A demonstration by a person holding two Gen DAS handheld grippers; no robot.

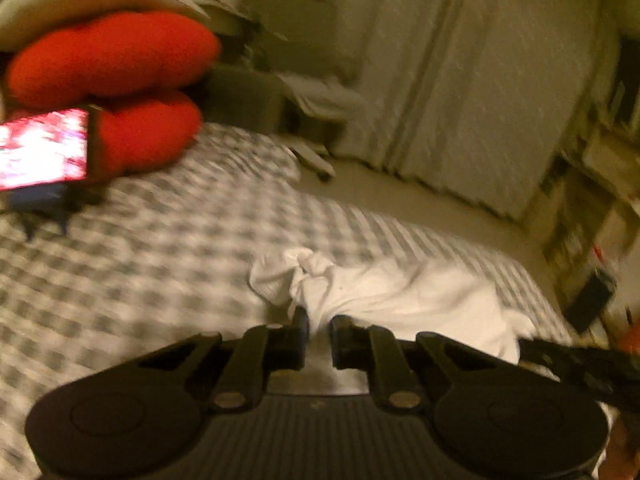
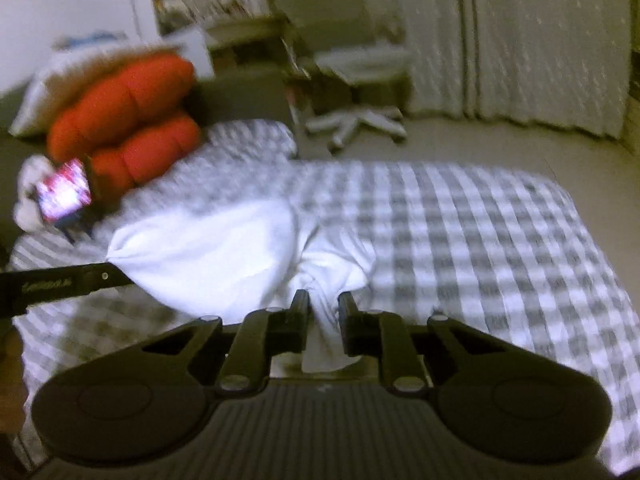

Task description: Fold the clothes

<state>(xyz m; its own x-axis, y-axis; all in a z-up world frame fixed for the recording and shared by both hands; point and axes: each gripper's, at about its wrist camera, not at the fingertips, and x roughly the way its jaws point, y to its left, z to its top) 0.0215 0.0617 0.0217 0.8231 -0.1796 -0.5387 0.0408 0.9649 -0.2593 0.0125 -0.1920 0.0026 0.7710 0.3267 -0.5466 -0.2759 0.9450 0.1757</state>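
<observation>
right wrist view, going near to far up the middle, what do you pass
right gripper → white garment bunched between its fingers → checked bedcover → bare floor → pale curtain

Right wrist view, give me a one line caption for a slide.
Right tool pinching a bunched white garment on a grey checked bedspread.

Both wrist views look forward and downward from close above the checkered bed (image 1: 160, 248), and they share the white garment (image 2: 208, 256) and the red cushions (image 1: 112, 56).
</observation>
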